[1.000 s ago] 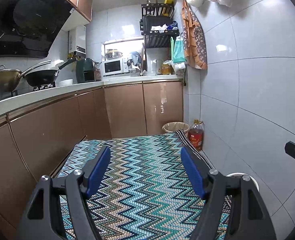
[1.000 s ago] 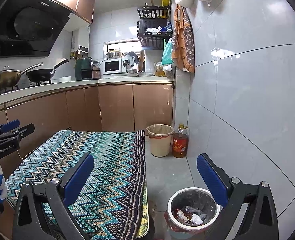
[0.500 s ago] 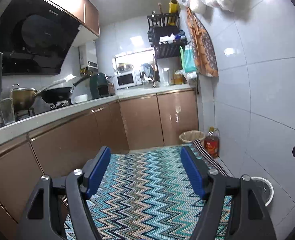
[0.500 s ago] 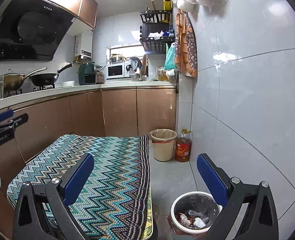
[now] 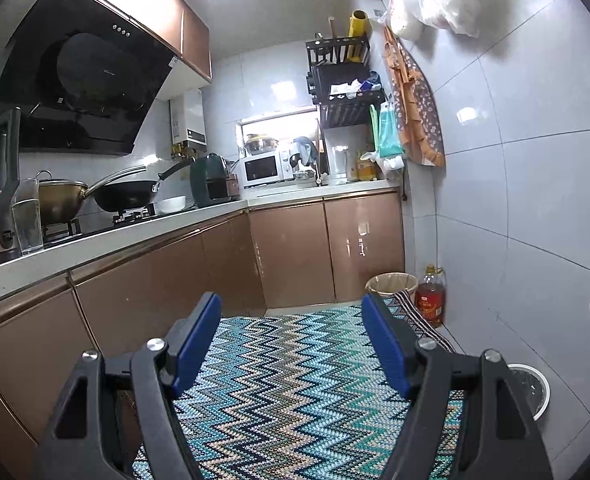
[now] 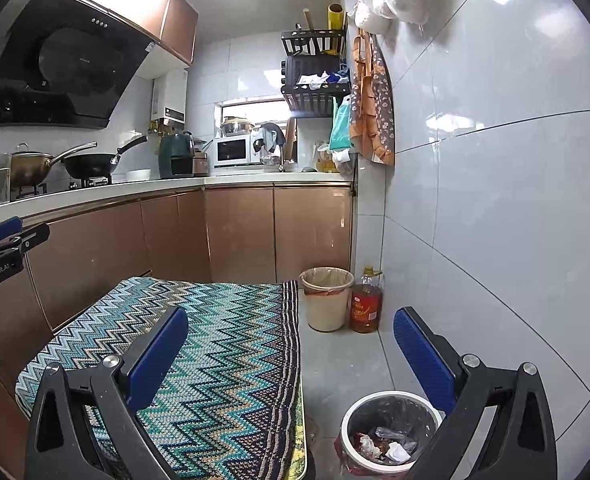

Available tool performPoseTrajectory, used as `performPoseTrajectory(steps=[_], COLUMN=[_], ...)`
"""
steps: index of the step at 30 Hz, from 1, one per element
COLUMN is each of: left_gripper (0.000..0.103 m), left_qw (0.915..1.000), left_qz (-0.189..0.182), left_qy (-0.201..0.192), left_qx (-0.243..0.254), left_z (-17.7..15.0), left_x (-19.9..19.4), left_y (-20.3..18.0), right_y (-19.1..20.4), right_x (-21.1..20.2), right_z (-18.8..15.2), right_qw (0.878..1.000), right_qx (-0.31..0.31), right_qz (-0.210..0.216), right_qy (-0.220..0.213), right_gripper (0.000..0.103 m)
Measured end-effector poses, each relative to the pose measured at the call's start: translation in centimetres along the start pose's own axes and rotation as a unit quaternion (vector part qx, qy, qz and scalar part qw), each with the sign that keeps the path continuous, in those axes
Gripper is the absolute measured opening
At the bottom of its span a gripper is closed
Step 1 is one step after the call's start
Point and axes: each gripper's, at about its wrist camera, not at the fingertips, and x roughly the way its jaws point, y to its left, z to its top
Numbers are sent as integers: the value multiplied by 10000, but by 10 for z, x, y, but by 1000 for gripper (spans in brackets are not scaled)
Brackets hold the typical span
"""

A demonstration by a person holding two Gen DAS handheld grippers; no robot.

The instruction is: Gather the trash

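My left gripper (image 5: 291,306) stands open with nothing between its blue pads, held over a table covered by a zigzag-patterned cloth (image 5: 287,384). My right gripper (image 6: 291,318) is open too and holds nothing; it hovers past the cloth's (image 6: 223,344) right edge, above a white-rimmed bin with a black liner (image 6: 351,416). Crumpled wrappers and paper (image 6: 389,442) lie inside that bin. The same bin (image 5: 533,390) shows partly behind the left gripper's right finger. The cloth carries no loose item that I can see.
A beige lined bin (image 6: 327,300) and an oil bottle (image 6: 366,302) stand on the floor by the far cabinets. The counter (image 5: 107,236) with a wok and pots runs along the left. A tiled wall (image 6: 495,220) closes the right side.
The left gripper has risen and tipped upward, so the counter, hood and ceiling fill more of its view. The right gripper has barely moved. Both stay open.
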Motion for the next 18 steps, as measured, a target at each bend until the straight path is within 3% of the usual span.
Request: performPoseTrajectory(steps=[18], left_gripper=[71], left_qw=[9996], left_qz=[-243], left_qy=[93], left_qx=[-52], left_z=[0], left_x=[0], left_y=[-1], right_y=[-3], right_x=[-4], right_z=[1], right_qw=[10000], right_qx=[23], right_qz=[-18], right_qy=[-41], right_gripper=[103])
